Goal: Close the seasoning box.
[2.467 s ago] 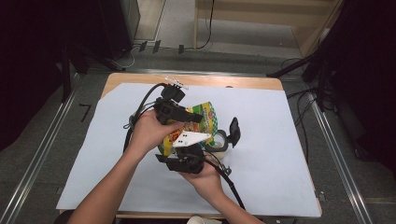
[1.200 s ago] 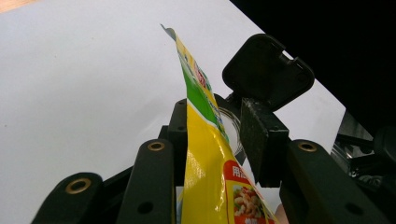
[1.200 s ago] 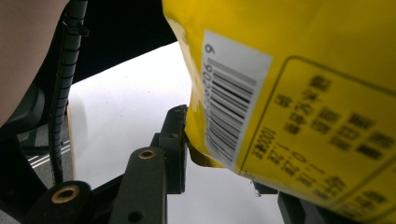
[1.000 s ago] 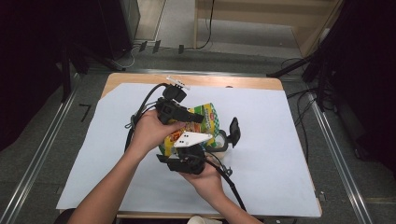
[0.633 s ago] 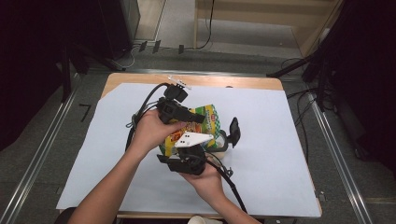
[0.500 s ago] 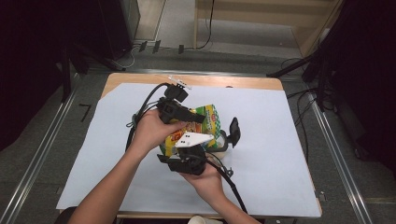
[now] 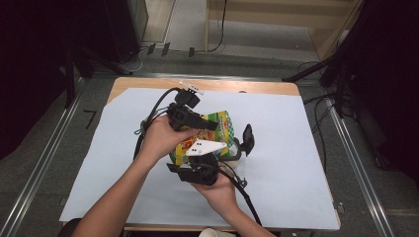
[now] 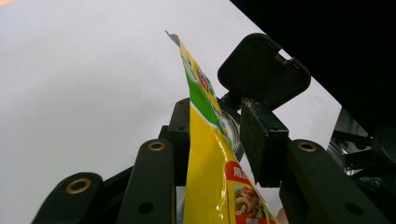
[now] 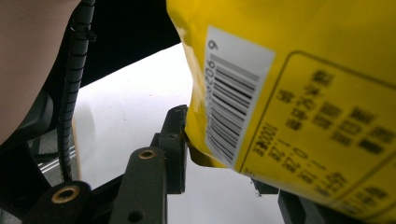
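Wooden worktop [image 7: 276, 88], light brown, edge showing along far side. White paper sheet [image 7: 296, 168] lies flat over nearly all of it. Small white strip [image 7: 191, 87] at far edge.

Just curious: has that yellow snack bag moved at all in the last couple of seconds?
No. The bag sits at the same spot on the white sheet, below the table's far edge.

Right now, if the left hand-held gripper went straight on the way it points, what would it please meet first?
Past the yellow-green packet between its jaws, the left hand-held gripper would probably first meet the black jaw pad of the other gripper just ahead, then the white paper; depth is unclear.
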